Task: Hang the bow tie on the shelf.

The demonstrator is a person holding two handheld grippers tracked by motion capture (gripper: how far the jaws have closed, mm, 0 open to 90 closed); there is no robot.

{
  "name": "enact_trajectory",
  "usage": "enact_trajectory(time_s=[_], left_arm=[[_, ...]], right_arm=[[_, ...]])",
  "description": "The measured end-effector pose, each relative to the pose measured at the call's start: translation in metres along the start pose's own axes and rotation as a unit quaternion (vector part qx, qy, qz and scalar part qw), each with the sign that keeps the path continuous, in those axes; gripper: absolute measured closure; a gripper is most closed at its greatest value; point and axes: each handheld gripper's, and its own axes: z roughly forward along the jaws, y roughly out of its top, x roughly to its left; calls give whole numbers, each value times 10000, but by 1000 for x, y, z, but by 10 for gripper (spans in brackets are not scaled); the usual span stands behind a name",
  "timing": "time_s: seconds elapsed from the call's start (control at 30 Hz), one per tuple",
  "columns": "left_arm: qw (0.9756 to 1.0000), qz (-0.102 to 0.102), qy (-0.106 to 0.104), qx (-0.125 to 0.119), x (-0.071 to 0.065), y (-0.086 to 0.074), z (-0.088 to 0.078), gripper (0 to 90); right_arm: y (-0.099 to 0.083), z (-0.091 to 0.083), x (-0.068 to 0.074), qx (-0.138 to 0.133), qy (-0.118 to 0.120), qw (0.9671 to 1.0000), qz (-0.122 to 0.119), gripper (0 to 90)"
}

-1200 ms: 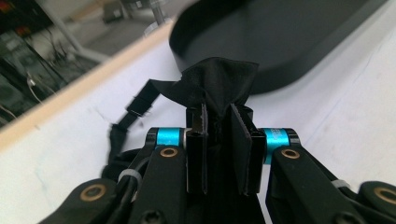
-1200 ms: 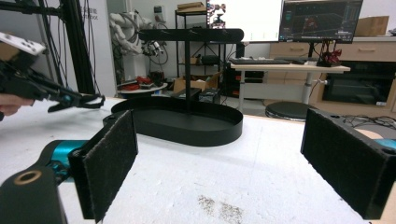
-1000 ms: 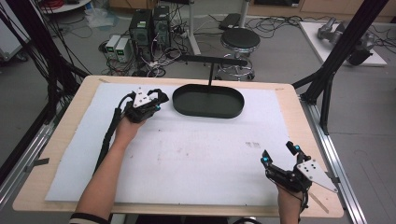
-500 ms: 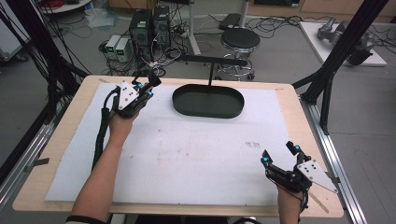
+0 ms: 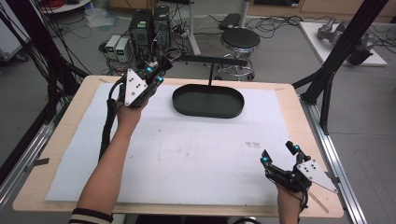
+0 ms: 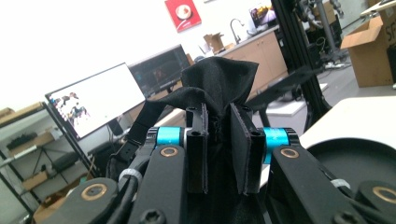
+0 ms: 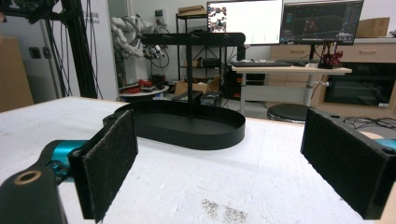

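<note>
Black cloth is pinched between the clenched pads of the left gripper, bunching above the fingertips and hanging below them, lifted off the table near its far left edge. No writing can be read on it. Just right of those fingers stands a black oval tray with a T-shaped stand. The right gripper is held with jaws spread wide and nothing between them, near the table's front right corner, with bare white sheet ahead of its pads.
</note>
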Motion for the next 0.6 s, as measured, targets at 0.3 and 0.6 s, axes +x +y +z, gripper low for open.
enact_trajectory(time_s=[0.3, 0.6], left_arm=[[9992, 228, -314, -38, -21, 9, 34, 770], [9982, 440, -384, 96, -36, 5, 66, 770]], right_arm=[[-1, 0, -1, -32, 8, 10000, 51, 101], [0, -2, -6, -99, -15, 9999, 140, 101]])
